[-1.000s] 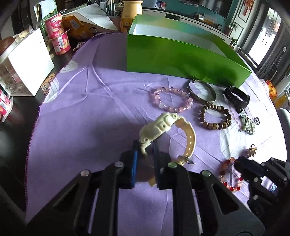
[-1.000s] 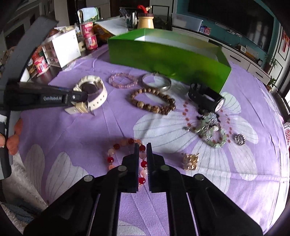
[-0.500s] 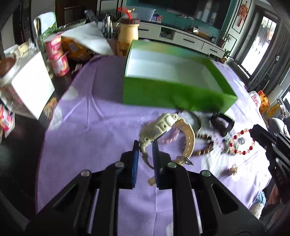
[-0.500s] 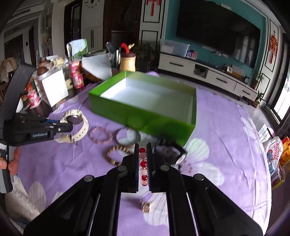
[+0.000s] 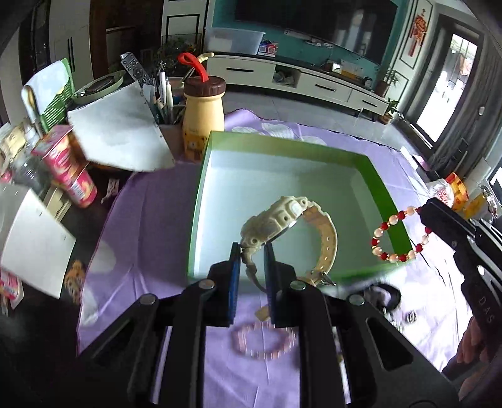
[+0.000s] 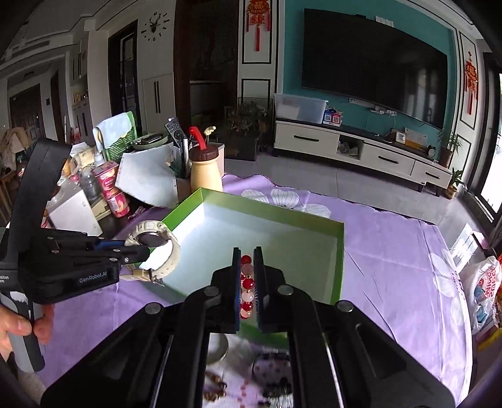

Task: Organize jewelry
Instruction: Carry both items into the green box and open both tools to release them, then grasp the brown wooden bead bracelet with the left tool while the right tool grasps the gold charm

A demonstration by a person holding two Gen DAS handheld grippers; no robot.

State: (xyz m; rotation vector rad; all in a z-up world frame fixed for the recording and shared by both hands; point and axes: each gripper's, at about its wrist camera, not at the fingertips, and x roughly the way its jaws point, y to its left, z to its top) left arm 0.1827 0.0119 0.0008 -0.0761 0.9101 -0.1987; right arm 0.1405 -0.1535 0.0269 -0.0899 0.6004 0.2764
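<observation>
Lifted off bench to over green box: left gripper jaws clamp cream watch, right gripper jaws clamp red bead bracelet. Box empty; pink bracelet, others left.

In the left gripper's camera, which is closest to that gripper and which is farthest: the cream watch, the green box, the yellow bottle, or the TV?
1. Cream watch, held in the left gripper.
2. Green box, just beyond.
3. Yellow bottle, behind the box's left corner.
4. TV, on the far wall.
</observation>
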